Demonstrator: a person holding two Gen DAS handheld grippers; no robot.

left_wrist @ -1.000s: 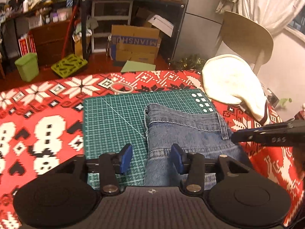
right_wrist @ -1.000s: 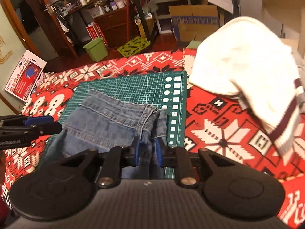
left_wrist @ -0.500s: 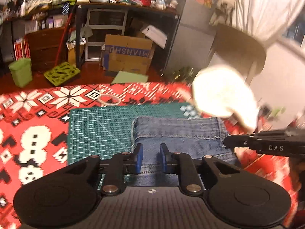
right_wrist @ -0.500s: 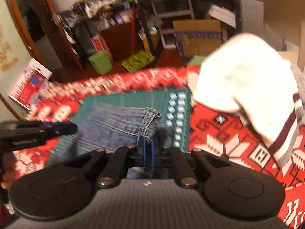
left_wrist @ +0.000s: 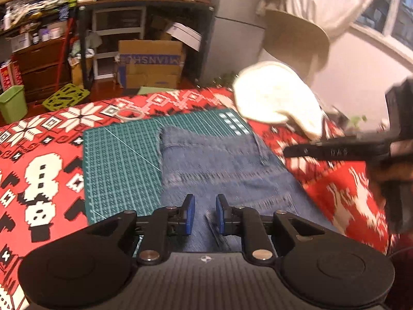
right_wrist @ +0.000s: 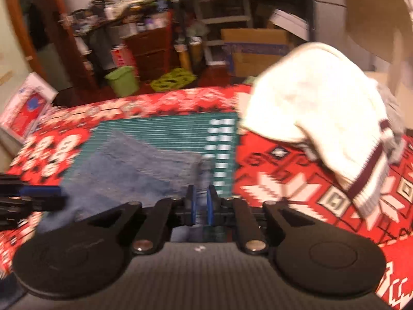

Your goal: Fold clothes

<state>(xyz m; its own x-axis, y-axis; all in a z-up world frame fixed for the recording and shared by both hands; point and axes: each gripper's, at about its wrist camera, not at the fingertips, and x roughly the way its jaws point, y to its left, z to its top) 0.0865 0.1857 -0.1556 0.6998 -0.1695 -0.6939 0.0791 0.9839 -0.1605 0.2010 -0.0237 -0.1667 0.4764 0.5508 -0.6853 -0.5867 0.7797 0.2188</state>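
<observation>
Blue jeans [left_wrist: 219, 165] lie flat on a green cutting mat [left_wrist: 121, 160]. My left gripper [left_wrist: 205, 215] sits low over their near part, jaws narrowed with denim filling the small gap. In the right wrist view the jeans [right_wrist: 134, 168] are blurred, and a raised strip of their right edge runs up between the pads of my right gripper [right_wrist: 200, 208]. Its jaws are opening slightly, the denim still between them. Each gripper shows at the edge of the other's view as the right gripper [left_wrist: 291, 152] and the left gripper [right_wrist: 51, 196].
A red and white patterned cloth [left_wrist: 41, 160] covers the table. A cream sweater [right_wrist: 315, 103] with a dark-striped hem is heaped at the right rear. A clear tape ring [left_wrist: 129, 113] lies behind the mat. A wooden chair [left_wrist: 294, 38] stands beyond, with boxes and cluttered shelves further back.
Both grippers narrowed their jaws onto the denim. Both hands shifted, and the views are now motion-blurred. The jeans look flatter and more stretched out toward the cameras.
</observation>
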